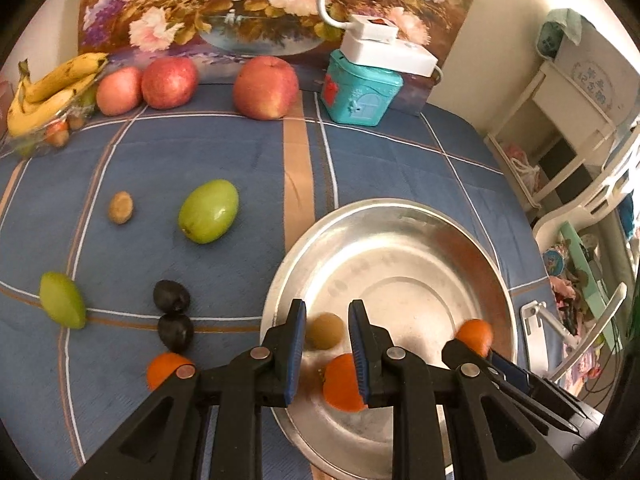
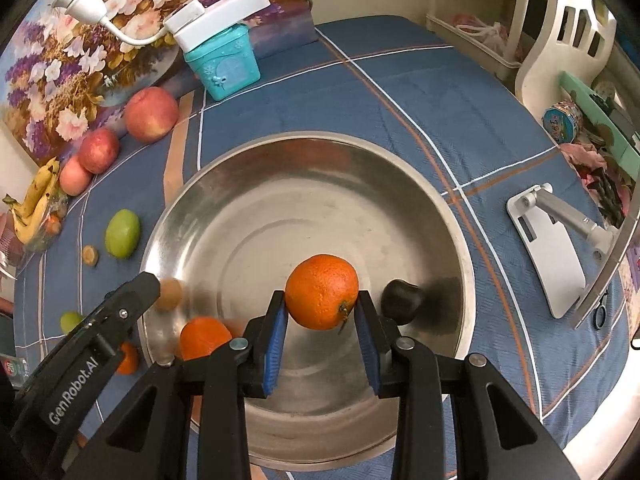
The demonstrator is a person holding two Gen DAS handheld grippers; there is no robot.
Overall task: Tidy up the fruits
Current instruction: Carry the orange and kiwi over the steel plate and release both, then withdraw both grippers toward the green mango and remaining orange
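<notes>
On blue plaid worktop (image 2: 400,92), big steel bowl (image 2: 256,184) w/ loose orange (image 2: 202,336), dark plum (image 2: 400,300) & blurred kiwi (image 1: 324,330) inside. Over bowl, right hand-held gripper (image 2: 322,316) clamped on 2nd orange (image 2: 322,291). Left hand-held gripper (image 1: 326,350) spread apart, gripping nothing, kiwi btw its tips.

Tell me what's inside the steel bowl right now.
In the steel bowl: a loose orange, a blurred kiwi and a dark plum. The right gripper holds another orange above it. The grippers hide the near edge.
</notes>
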